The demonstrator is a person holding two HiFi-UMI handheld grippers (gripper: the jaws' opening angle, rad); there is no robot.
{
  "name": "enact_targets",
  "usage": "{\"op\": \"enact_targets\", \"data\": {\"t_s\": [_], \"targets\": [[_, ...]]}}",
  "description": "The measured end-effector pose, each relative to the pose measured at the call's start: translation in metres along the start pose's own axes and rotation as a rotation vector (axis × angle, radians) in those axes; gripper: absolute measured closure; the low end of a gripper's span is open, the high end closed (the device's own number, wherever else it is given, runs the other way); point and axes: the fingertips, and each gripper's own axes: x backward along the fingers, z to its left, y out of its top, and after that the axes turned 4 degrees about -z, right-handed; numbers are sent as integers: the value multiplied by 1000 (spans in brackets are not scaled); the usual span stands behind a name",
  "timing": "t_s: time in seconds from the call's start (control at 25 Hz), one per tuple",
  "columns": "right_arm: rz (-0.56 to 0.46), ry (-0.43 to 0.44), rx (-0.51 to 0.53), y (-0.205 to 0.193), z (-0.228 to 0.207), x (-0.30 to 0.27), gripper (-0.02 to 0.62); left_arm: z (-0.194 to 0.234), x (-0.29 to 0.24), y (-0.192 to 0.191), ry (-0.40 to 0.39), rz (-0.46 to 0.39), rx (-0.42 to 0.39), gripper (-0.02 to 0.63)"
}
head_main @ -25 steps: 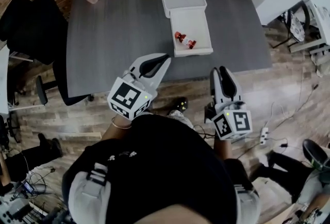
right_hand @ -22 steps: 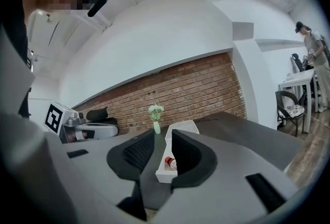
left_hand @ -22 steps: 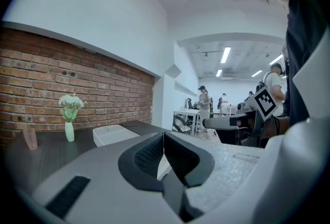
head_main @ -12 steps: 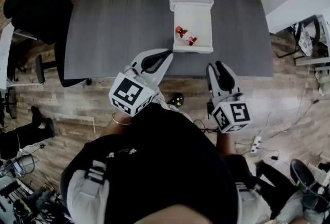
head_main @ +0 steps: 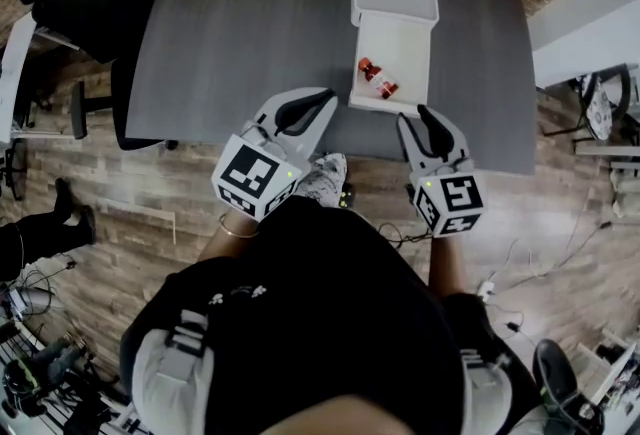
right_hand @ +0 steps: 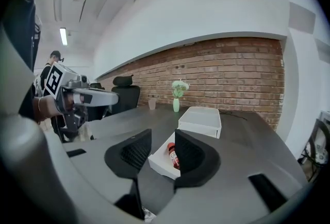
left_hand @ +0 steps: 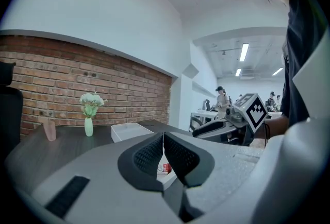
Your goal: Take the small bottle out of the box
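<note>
Small bottle untouched, right gripper jaws just opening, seemingly empty

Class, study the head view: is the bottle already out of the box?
No, the red bottle lies inside the open white box on the table.

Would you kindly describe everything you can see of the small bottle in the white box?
The small bottle is mostly red, with a paler label band round its middle and a red cap; it looks like plastic. It lies on its side, slanted, toward the near left of the shallow tray of the open white box, resting on the tray's floor. Nothing else touches it. The label's print is too small to read.
</note>
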Motion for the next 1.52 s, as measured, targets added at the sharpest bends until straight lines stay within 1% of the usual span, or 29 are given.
{"op": "enact_targets", "data": {"t_s": [0.08,0.2,0.36,0.44,0.52,0.68,0.76,0.96,1.08,1.24,1.36,1.52], "targets": [[33,22,19,-4,-2,-14,451,9,-1,0,20,-2,14,604],[81,47,12,-12,-9,-36,446,23,-5,1,43,-14,28,604],[166,75,26,-30,-16,-62,437,39,-12,5,60,-35,11,604],[202,96,40,-37,-17,-73,433,46,-15,6,71,-36,19,604],[245,119,70,-44,-17,-85,417,53,-17,7,80,-41,21,604],[329,148,189,-61,-18,-104,411,62,-19,3,96,-33,55,604],[368,172,215,-70,-16,-114,392,67,-19,1,105,-35,54,604],[447,206,192,-91,-17,-130,371,77,-20,1,127,-46,53,604],[495,219,203,-103,-19,-139,358,82,-20,-1,141,-41,74,604],[566,228,225,-119,-21,-148,337,88,-22,-1,156,-49,64,604],[584,225,232,-126,-23,-154,336,90,-19,-3,167,-38,94,604],[625,242,248,-128,-18,-159,330,95,-18,0,177,-55,72,604]]}}
